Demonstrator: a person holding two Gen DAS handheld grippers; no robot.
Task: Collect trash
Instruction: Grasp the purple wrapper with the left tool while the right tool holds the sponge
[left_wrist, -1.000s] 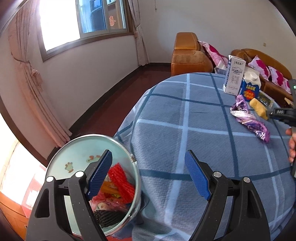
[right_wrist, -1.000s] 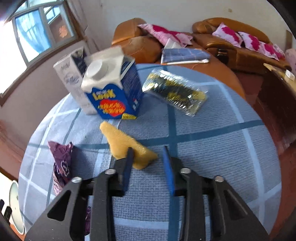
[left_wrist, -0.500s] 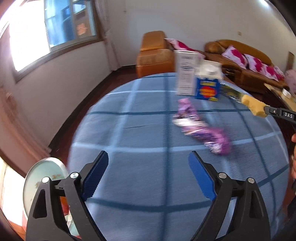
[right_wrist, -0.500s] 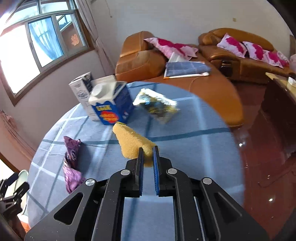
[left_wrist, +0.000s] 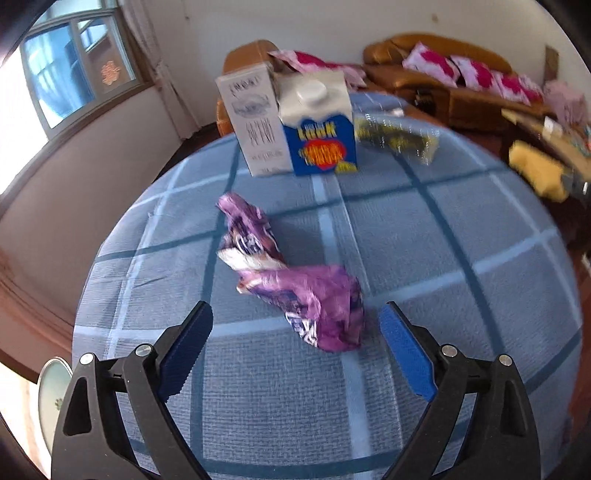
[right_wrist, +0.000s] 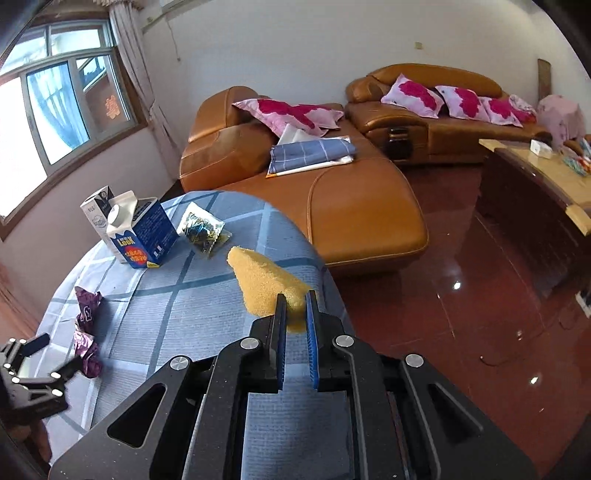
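Trash lies scattered on our round table under a blue plaid cloth (left_wrist: 424, 236): a crumpled purple foil wrapper (left_wrist: 295, 284) near the middle, a blue-and-white milk carton (left_wrist: 319, 129) standing upright at the far side with a white-and-grey carton (left_wrist: 255, 122) touching it on its left, and a clear plastic packet with dark and yellow contents (left_wrist: 397, 138) lying flat just to the right of them.

Our left gripper (left_wrist: 295, 321) hovers low over the cloth with its jaws wide apart, the near end of the purple wrapper sitting between the blue pads (left_wrist: 404, 354) without touching either one. At the lower left, past the table edge, we see part of a pale round bin rim (left_wrist: 51, 391).

Our right gripper (right_wrist: 295, 317) has its jaws pinched narrowly on a yellow spongy wedge (right_wrist: 264, 280), which is lifted off the cloth above the table's right edge; it also shows, blurred, at the right of the left wrist view. Behind the table stand an orange-brown leather sofa (right_wrist: 332, 206) with pink floral pillows (right_wrist: 291, 110) and a folded blue plaid cloth (right_wrist: 310, 155) on its seat.
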